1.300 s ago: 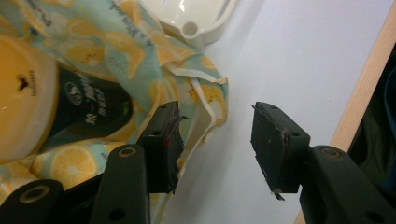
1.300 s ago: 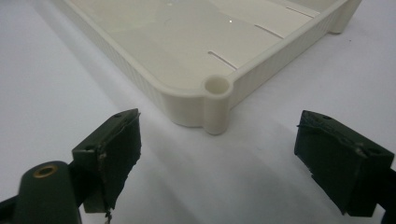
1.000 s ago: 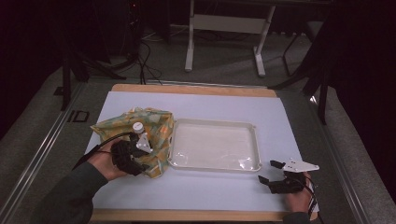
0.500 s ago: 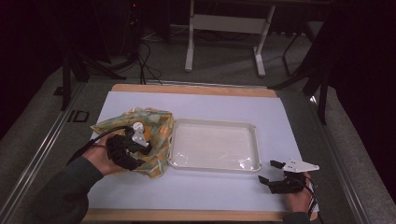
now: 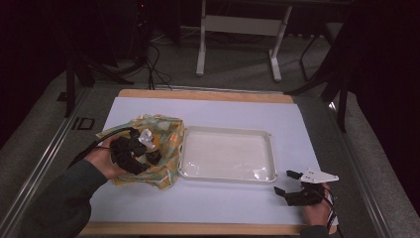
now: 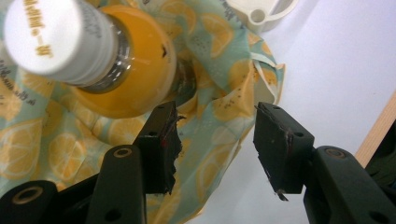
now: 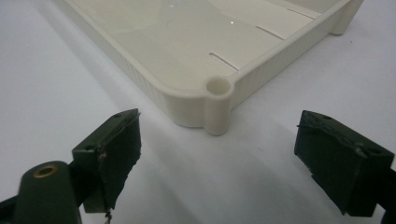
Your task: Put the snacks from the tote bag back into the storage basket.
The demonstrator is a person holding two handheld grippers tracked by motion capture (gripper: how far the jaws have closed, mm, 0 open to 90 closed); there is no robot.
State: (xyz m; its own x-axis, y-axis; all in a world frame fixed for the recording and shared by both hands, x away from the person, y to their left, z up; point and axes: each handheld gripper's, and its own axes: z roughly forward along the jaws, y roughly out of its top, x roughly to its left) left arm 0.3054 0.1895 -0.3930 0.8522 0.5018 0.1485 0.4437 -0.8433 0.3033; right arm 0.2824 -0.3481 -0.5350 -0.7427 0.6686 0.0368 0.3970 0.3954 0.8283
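On the white surface a bottle of orange juice with a white cap lies on a crumpled cloth printed with lemon slices, to the left of a cream tray. The left tool sits over the cloth, held by the person's left hand; its jaws have just been opening and stand apart with nothing pressed between them. In the left gripper view the bottle lies just above and to the left of the gap, its shoulder near the tip of the left jaw, and whether the two touch cannot be told. The right tool rests on the surface near the tray's near right corner, its jaws released and spread wide, the corner post of the tray just ahead of the gap and apart from both jaws.
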